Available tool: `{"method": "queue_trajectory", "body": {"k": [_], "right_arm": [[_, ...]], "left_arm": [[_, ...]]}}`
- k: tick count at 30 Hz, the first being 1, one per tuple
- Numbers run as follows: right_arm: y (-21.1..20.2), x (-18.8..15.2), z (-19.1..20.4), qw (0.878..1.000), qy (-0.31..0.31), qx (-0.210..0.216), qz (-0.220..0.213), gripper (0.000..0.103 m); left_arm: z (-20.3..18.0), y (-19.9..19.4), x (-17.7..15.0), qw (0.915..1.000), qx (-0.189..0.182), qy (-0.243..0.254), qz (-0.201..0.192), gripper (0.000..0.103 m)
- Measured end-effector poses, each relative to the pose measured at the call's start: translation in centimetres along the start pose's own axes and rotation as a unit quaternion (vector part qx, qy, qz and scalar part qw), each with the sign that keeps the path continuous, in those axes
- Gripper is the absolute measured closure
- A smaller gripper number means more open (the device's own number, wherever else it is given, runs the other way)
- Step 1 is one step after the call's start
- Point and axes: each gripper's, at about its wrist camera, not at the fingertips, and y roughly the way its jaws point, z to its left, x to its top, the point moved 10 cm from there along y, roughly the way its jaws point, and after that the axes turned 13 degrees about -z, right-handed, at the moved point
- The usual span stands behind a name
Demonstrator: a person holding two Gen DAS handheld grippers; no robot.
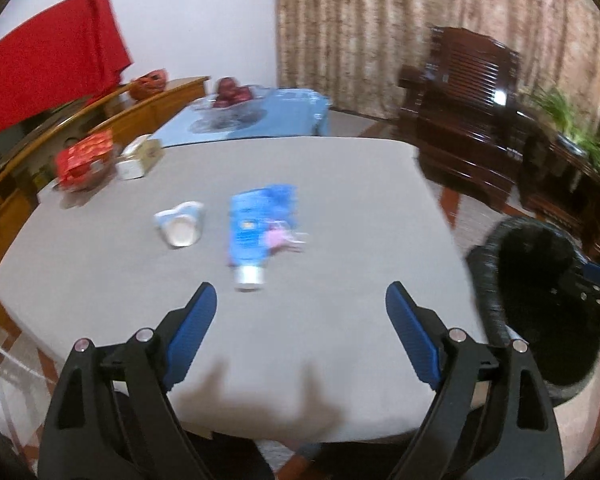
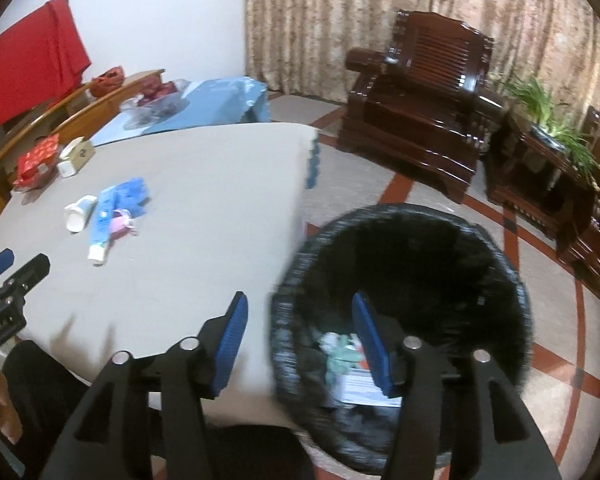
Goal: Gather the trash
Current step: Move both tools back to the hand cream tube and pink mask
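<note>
Grey table (image 1: 340,208) w/ a plain cloth fills the middle of both views, in a living room: patterned beige curtain (image 1: 400,28) at back, white wall at left w/ a red cloth (image 1: 48,60) hanging, dark carved wooden armchair (image 2: 424,92) at right on a tiled floor w/ red lines. Green plant (image 2: 540,104) sits on a dark side cabinet beyond the chair. Behind the table, a blue-covered surface holds a glass bowl of red fruit (image 1: 232,98).

Trash on the table, near centre: blue tube (image 1: 246,236) w/ white cap, lying flat, cap toward the camera; a tipped white cup (image 1: 180,226) just beside it on the left; a pink wrapper (image 1: 280,236) touching the tube's right side. Far left edge: red box (image 1: 86,156) and small white box (image 1: 138,158).

Left gripper (image 1: 300,304) hovers over the near table edge, jaws spread wide, nothing between them. Right gripper (image 2: 300,312) also spread apart, empty, poised above the bin rim.

Only the right wrist view looks down into the black mesh bin (image 2: 500,280) beside the table: paper scraps and crumpled bits lie at its bottom. Left wrist view shows just the bin's side at far right.
</note>
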Motion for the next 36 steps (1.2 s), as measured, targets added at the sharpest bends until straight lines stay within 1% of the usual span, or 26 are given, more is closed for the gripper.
{"method": "queue_trajectory", "body": {"k": [5,9,14,17,20,26,28,31,36], "right_arm": [[1.2,0.4,5.9,1.000,-0.014,0.024,-0.003,0.045],[2.4,0.8,10.8,0.999,-0.025,0.042,-0.006,0.045],[3.8,0.9,16.1,0.998,-0.033,0.062,-0.010,0.045],[4.7,0.8,18.9,0.997,-0.039,0.070,-0.014,0.045],[5.9,0.7,21.6,0.996,-0.040,0.076,-0.014,0.045],[8.5,0.5,25.5,0.996,-0.037,0.086,-0.011,0.045],[9.5,0.3,26.9,0.995,-0.039,0.087,-0.011,0.042],[10.9,-0.2,28.4,0.995,-0.040,0.088,-0.009,0.038],[13.4,-1.0,30.2,0.995,-0.044,0.085,0.002,0.038]], "left_arm": [[7.0,0.7,0.2,0.9994,0.032,-0.011,-0.008,0.016],[11.4,1.1,0.2,0.9986,0.047,-0.022,-0.013,0.016],[15.5,1.4,-0.2,0.9973,0.066,-0.025,-0.021,0.015],[17.6,2.0,-0.7,0.9967,0.070,-0.034,-0.022,0.015],[18.8,2.6,-1.1,0.9965,0.071,-0.036,-0.023,0.015],[21.0,4.1,-2.0,0.9962,0.074,-0.040,-0.021,0.015],[21.8,5.1,-2.3,0.9960,0.073,-0.047,-0.018,0.015],[22.7,6.2,-2.5,0.9956,0.074,-0.055,-0.016,0.015],[23.3,8.0,-3.0,0.9953,0.072,-0.063,-0.011,0.015]]}}
